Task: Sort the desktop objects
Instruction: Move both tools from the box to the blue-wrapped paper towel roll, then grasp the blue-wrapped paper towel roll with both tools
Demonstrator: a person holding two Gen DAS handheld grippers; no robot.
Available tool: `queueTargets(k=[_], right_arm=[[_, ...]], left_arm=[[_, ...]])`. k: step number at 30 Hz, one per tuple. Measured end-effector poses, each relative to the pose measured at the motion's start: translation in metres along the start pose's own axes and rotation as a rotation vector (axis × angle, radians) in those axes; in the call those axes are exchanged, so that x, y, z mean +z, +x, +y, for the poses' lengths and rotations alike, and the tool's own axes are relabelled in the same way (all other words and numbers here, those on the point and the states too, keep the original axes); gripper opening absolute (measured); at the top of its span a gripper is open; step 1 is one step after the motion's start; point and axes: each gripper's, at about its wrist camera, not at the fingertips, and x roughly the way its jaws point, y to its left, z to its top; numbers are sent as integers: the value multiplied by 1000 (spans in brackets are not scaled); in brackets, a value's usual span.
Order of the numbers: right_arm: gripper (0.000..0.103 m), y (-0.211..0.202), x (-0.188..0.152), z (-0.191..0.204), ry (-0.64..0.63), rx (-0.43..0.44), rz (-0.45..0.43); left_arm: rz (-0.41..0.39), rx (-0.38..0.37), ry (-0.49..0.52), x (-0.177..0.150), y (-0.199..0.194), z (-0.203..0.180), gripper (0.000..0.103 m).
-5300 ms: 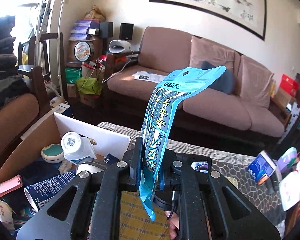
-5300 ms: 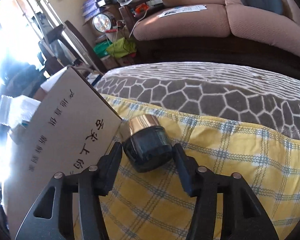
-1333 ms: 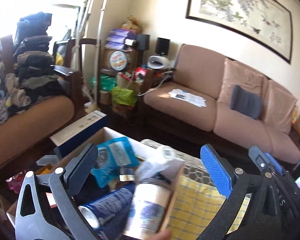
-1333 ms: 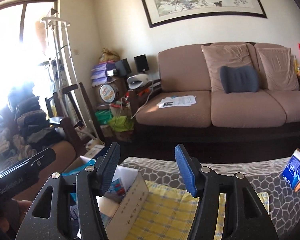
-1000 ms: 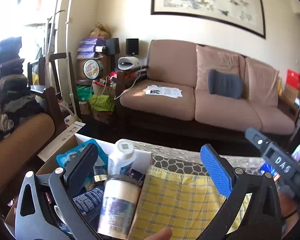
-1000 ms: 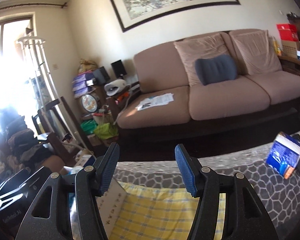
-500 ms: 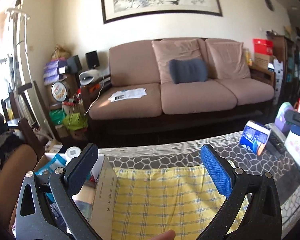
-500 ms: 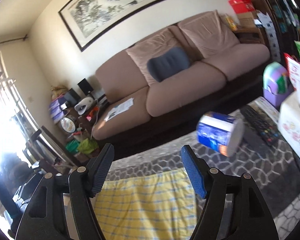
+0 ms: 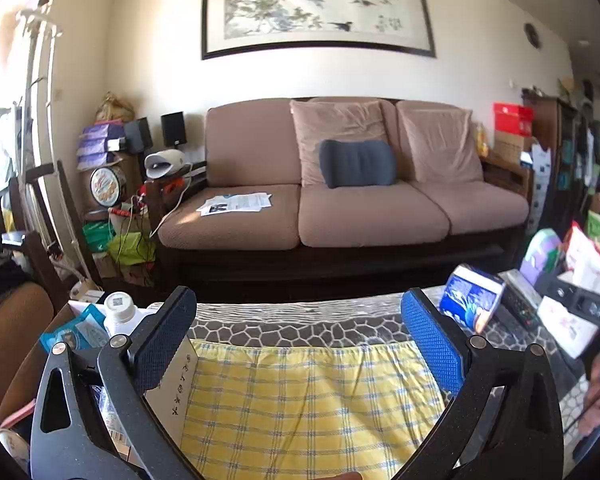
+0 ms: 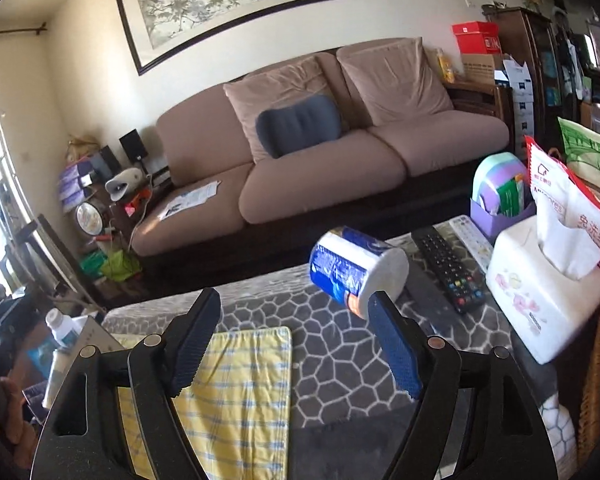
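Both grippers are seen with nothing between their fingers: the left gripper (image 9: 300, 340) is spread wide over the yellow checked cloth (image 9: 312, 396), and the jaws of the right gripper (image 10: 294, 346) are opening over the grey patterned table cover (image 10: 340, 360). At the table's left edge, a cardboard box (image 9: 172, 392) already loaded with a white bottle (image 9: 118, 314) and a blue pouch (image 9: 74, 334) is seen. Toward the right edge, a blue-wrapped paper roll (image 10: 352, 268) lies on its side, just beyond the right fingertip (image 10: 396, 356) and apart from it. It is judged that the roll could be nudged and rolled toward the remote control (image 10: 450, 270) and tissue box (image 10: 540, 292) if it were approached off-centre, since it offers a round, soft flank.
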Motion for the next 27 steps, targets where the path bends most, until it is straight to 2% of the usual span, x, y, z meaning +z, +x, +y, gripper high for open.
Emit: queueTargets(k=[7, 12, 18, 22, 25, 27], right_arm=[[79, 30, -2, -12, 43, 26, 67], [79, 51, -8, -27, 86, 40, 102], [81, 63, -13, -40, 110, 70, 102], [84, 67, -15, -54, 152, 107, 58], [85, 81, -22, -67, 240, 187, 45], [85, 90, -26, -75, 259, 193, 56]], left_arm=[[-3, -95, 27, -1, -8, -22, 103], [23, -164, 29, -5, -5, -30, 103], [128, -257, 27, -14, 21, -42, 103], [164, -191, 48, -28, 38, -51, 103], [165, -139, 140, -40, 46, -70, 103], [169, -130, 170, -47, 54, -76, 103]])
